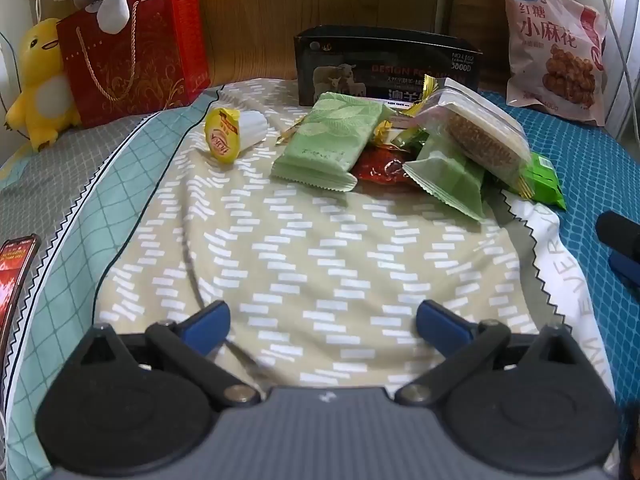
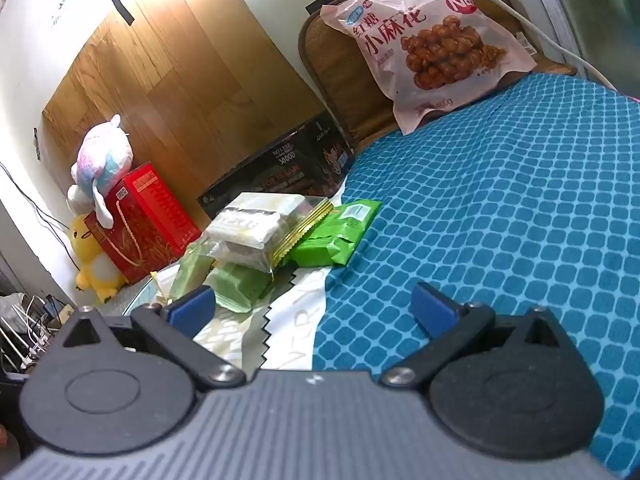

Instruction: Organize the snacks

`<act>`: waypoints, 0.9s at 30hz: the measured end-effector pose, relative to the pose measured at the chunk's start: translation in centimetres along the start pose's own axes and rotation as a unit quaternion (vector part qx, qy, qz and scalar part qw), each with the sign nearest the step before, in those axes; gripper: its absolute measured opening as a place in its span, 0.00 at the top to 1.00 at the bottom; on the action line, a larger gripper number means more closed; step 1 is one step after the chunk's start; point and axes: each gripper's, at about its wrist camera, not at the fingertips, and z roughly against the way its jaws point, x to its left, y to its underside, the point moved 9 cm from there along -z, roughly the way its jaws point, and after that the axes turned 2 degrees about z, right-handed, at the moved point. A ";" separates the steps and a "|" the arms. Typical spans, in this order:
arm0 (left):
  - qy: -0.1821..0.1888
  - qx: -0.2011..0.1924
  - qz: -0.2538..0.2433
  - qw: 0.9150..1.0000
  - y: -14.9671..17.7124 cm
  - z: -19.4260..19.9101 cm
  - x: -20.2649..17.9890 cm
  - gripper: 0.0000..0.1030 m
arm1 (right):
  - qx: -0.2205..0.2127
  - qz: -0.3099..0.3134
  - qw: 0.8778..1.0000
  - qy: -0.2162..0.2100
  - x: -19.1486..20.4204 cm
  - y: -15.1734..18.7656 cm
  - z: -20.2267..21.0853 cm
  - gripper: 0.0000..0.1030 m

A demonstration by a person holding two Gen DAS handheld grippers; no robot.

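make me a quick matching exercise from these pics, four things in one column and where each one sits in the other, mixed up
Things:
1. jelly cup
2. pink snack bag
3. pastel plush
4. clear-wrapped cake

Places:
A. on top of the red gift box
B. leaning upright at the back above the blue cover
C. on top of the snack pile, over the green packets
D. lying on its side alone, left of the pile

Pairs: 1-D, 2-B, 3-A, 4-C
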 end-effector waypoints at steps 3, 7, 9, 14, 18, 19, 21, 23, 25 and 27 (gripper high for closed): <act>0.000 0.000 0.000 1.000 0.0 0.0 0.0 0.00 | 0.001 0.003 1.000 0.002 0.0 0.0 0.0 0.00; 0.000 -0.006 0.001 1.000 -0.1 0.0 0.0 0.00 | 0.000 0.004 1.000 0.002 0.0 0.0 0.0 0.00; 0.000 -0.009 0.001 1.000 0.3 0.6 -0.2 0.00 | 0.000 0.003 1.000 0.002 -0.1 0.0 0.0 0.00; 0.004 -0.001 -0.004 1.000 0.1 0.7 -0.1 0.00 | 0.001 0.002 1.000 0.001 -0.1 -0.1 -0.1 0.00; 0.016 -0.021 -0.011 1.000 0.7 1.3 0.1 0.00 | 0.000 0.003 1.000 0.001 -0.1 -0.1 -0.1 0.00; 0.017 -0.026 -0.011 0.999 0.9 1.5 0.2 0.00 | 0.000 0.003 1.000 0.001 -0.1 -0.1 0.0 0.00; 0.023 -0.038 -0.016 0.999 1.1 1.6 0.3 0.00 | 0.001 0.003 1.000 0.001 -0.1 -0.1 0.0 0.00; 0.031 -0.049 -0.015 0.998 1.1 1.9 0.4 0.00 | 0.001 0.003 1.000 0.002 -0.2 -0.1 -0.1 0.00; 0.038 -0.058 -0.023 0.997 1.2 2.0 0.4 0.00 | 0.004 0.008 1.000 0.003 -0.3 -0.1 -0.2 0.00; 0.044 -0.058 -0.045 0.996 1.3 2.0 0.2 0.00 | 0.015 0.023 1.000 0.009 0.1 -0.2 -0.3 0.00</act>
